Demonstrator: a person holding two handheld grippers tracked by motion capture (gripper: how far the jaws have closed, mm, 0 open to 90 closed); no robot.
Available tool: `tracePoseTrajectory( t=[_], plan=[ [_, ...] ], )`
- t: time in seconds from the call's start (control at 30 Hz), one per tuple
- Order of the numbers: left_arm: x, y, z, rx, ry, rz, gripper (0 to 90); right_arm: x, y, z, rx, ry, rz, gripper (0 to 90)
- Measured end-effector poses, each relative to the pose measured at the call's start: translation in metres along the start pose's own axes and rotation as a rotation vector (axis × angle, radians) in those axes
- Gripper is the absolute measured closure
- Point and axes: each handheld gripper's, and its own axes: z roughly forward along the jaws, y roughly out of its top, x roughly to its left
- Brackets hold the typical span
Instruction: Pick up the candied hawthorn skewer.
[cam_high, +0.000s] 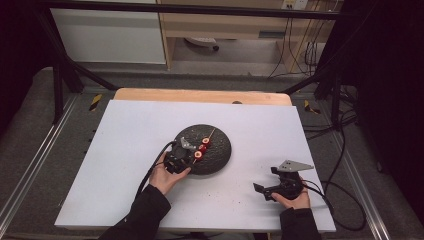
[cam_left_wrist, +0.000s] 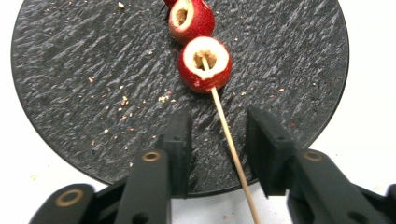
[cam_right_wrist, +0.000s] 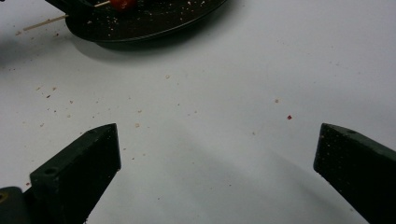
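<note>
- At the bottom of the high view, two dark sleeves came in from the lower edge, each hand carrying a gripper.
- The right gripper (cam_high: 265, 191) sat in the lower right of that view, over bare white table (cam_high: 125, 150), well apart from the plate. In the right gripper view its two black jaws stood wide apart at the lower corners with nothing between them, released over crumb-speckled table.
- The left gripper (cam_high: 186, 156) lay just left of the frame's centre in the high view, at the near-left rim of the plate.
- In the left gripper view its jaws stood on either side of the bare end of the wooden skewer (cam_left_wrist: 229, 144), which ran slanting between them in the lower middle of the frame. A gap showed on each side of the stick, so the pads were not pressing on it: the claw was partly closed round it but not clenched.
- The round black plate (cam_left_wrist: 70, 70), with a rough slate-like face, held the skewer and scattered pale crumbs.
- Farther up the stick, in the upper middle of that view, a red hollowed fruit (cam_left_wrist: 204, 64) was threaded on it, with a second fruit (cam_left_wrist: 190, 21) touching it just beyond.
- Beyond the plate in the high view lay the table's wooden far edge (cam_high: 200, 95).
</note>
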Motion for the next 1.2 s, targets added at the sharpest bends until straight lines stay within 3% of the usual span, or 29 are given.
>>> tracePoseTrajectory(
  t=[0.4,0.7,1.2],
  plan=[
    [-0.004,0.007,0.005,0.028,0.039,-0.037,82.6,0.000,0.000,-0.001,0.000,0.004,0.007,1.5],
    [-0.002,0.006,0.002,0.011,0.047,-0.063,87.6,0.000,0.000,0.000,0.001,0.004,0.001,1.5],
    [0.009,-0.010,-0.021,-0.128,0.025,-0.084,88.3,0.000,0.000,0.001,0.002,0.004,0.011,1.6]
  ],
)
